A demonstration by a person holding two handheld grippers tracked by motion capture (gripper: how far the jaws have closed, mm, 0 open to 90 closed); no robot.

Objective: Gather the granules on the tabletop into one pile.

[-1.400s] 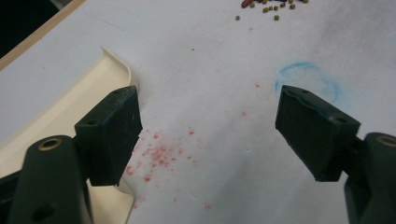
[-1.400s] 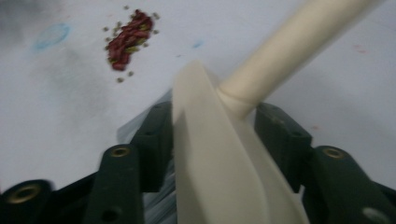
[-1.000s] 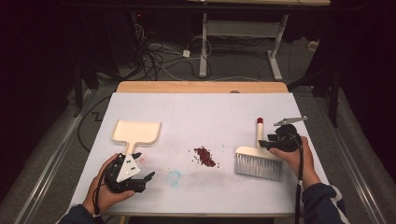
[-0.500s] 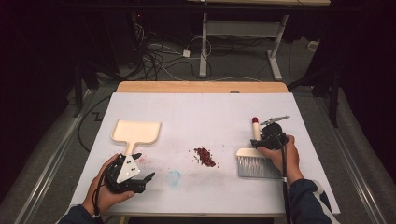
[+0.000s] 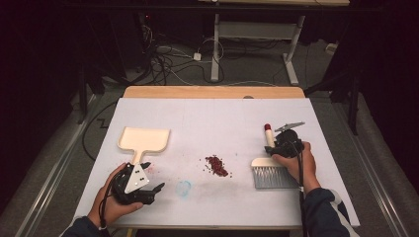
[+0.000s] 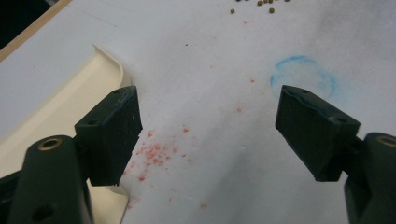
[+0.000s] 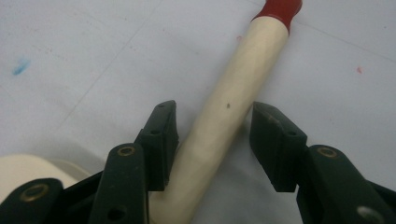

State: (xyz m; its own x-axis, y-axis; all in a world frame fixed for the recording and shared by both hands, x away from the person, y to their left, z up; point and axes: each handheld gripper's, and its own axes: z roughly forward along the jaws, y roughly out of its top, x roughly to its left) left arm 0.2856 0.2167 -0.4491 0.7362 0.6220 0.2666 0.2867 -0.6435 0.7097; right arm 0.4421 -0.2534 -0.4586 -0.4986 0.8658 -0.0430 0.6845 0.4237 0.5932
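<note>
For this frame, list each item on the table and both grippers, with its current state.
Dustpan: flat on the table, empty.
Brush: lying flat, handle between the right jaws.
Red crumbs: piled mid-table, unswept.
Left gripper: open, holding nothing, beside the dustpan handle.
Right gripper: open, jaws straddling the brush handle, not closed on it.

Bright, evenly lit table (image 5: 212, 118); dark surroundings; soft close-up focus.
</note>
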